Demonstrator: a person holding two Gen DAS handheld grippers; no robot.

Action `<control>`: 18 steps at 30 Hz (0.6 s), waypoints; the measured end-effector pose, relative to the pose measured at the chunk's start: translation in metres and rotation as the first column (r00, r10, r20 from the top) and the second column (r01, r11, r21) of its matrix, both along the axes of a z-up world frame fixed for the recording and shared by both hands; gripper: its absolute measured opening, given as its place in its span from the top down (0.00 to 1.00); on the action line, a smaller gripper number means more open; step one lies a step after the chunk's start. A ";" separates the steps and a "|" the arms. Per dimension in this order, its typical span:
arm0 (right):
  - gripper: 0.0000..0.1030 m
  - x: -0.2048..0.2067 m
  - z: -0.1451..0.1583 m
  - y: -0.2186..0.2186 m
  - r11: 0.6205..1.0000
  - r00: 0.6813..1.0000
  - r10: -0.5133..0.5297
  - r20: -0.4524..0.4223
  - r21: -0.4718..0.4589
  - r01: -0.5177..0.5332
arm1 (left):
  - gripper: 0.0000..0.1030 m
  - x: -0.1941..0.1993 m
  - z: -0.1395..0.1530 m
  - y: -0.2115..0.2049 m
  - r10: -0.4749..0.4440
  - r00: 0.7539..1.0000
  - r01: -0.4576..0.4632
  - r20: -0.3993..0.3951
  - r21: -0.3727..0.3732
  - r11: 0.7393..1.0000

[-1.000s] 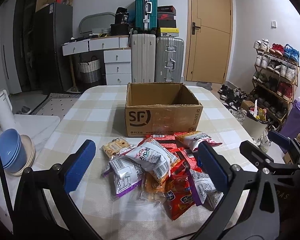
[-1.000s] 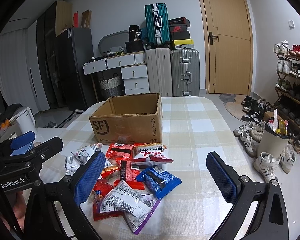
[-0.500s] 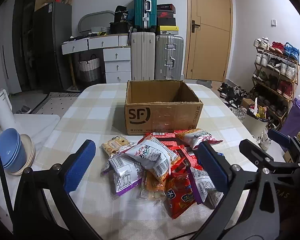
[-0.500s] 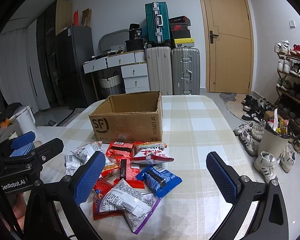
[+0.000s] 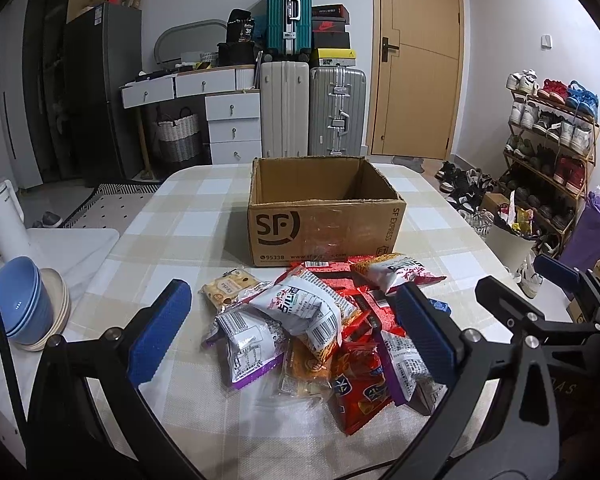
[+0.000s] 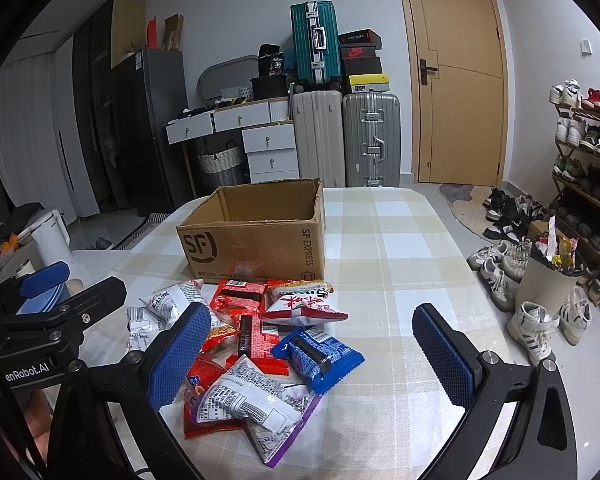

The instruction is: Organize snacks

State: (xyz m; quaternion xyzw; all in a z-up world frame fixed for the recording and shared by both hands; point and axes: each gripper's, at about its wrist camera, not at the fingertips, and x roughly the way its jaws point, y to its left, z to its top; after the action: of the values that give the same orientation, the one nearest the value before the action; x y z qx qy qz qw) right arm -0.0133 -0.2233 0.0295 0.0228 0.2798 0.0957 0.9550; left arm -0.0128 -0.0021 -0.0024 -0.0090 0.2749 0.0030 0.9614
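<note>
An open cardboard box (image 5: 324,220) (image 6: 256,240) marked SF stands mid-table, and it looks empty inside. In front of it lies a heap of snack packets (image 5: 320,320) (image 6: 260,340): white, red, purple-edged, a tan biscuit pack (image 5: 230,286) and a blue pack (image 6: 320,354). My left gripper (image 5: 292,336) hovers open just above the near side of the heap, holding nothing. My right gripper (image 6: 312,356) is open too, over the heap's right part with the blue pack between its fingers' line of sight. Each gripper shows at the edge of the other's view.
The checked tablecloth (image 6: 400,264) covers the table. Blue bowls (image 5: 16,312) stack on a white side surface at the left, near a white kettle (image 5: 2,216). A waste bin (image 6: 548,284), loose shoes and a shoe rack (image 5: 552,136) stand at the right. Suitcases (image 5: 312,108) line the back wall.
Both views have shifted slightly; the box and heap sit a touch lower in frame. Both grippers stay open and the packets have not moved.
</note>
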 end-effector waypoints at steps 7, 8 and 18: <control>0.00 0.002 -0.001 0.000 1.000 1.000 0.002 -0.001 0.000 -0.002 | 0.01 0.001 -0.001 0.000 -0.001 1.000 0.001 -0.003 0.000 1.000; 0.00 0.003 0.000 0.001 1.000 1.000 0.007 -0.002 0.001 -0.007 | 0.01 0.001 0.000 0.000 0.000 1.000 0.000 -0.002 0.000 1.000; 0.00 0.003 0.001 0.002 0.998 0.999 0.047 0.000 0.043 -0.047 | 0.01 0.000 -0.003 0.010 0.012 1.000 -0.012 -0.010 -0.010 1.000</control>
State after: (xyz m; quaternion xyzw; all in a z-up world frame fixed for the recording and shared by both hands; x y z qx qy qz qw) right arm -0.0108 -0.2218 0.0302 0.0367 0.2785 0.1242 0.9517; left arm -0.0127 0.0083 -0.0050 -0.0156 0.2796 0.0074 0.9600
